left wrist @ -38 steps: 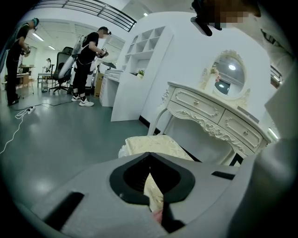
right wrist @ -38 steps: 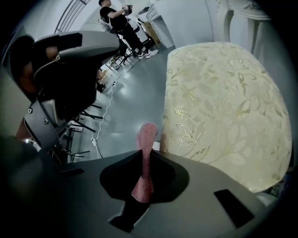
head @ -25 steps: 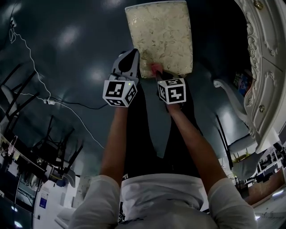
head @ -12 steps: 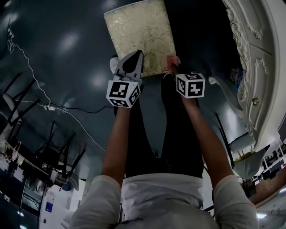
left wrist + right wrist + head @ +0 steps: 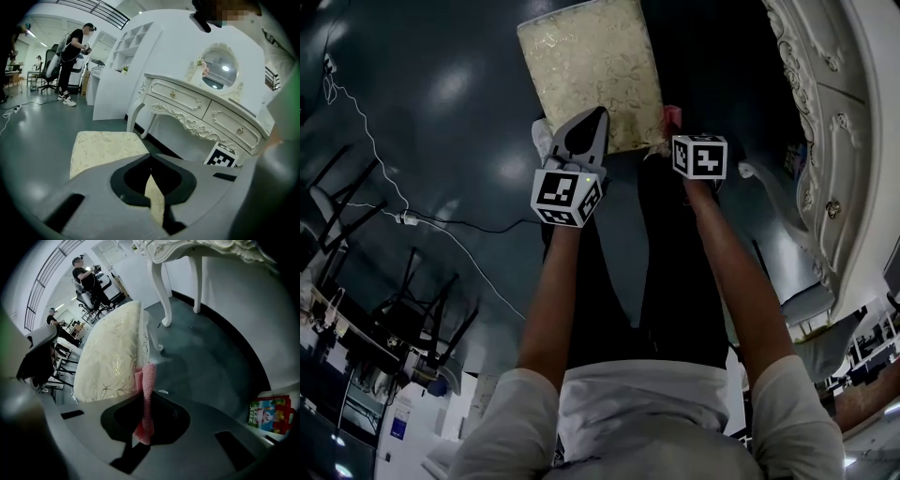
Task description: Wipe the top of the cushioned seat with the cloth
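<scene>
On the dark floor, beside the white dressing table, the cushioned seat stands with its cream patterned top bare. The left claw hovers over the seat's near left corner, its jaws together at the tips with nothing gripped. The right claw is clamped on the pink cloth, which hangs against the seat's side at the near right corner.

Count: 1 cushioned seat, 1 cloth, 2 grippers: left gripper, right gripper.
Right: 1 dressing table w/ 1 mirror. Far: 1 shelf unit, 2 ppl.
</scene>
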